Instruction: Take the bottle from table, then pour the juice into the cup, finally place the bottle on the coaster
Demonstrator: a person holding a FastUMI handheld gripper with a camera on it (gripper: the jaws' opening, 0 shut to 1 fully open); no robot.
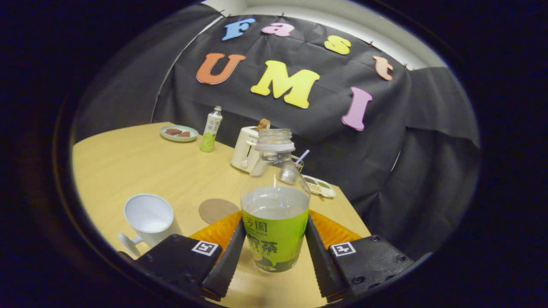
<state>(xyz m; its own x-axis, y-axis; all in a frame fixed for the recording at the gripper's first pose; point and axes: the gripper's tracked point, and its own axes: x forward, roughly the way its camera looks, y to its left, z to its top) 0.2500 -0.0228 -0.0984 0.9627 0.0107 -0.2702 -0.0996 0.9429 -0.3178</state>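
A clear open-topped bottle (275, 201) with a green label and pale liquid up to its shoulder stands upright between my two fingers. Both fingers (229, 259) press against its labelled sides, so my gripper (274, 256) is shut on it. Its base seems slightly above the wooden table (141, 171). A white cup (150, 219) with a handle stands just ahead and to the left of the fingers, empty as far as I see. A round brown coaster (217, 210) lies flat between the cup and the bottle.
Beyond the bottle stand a white toaster (245, 149) with a slice in it, a second green-labelled bottle (211, 129) and a plate (179, 133) with food. A small dish (319, 186) and a glass with a straw (299, 160) sit near the table's right edge.
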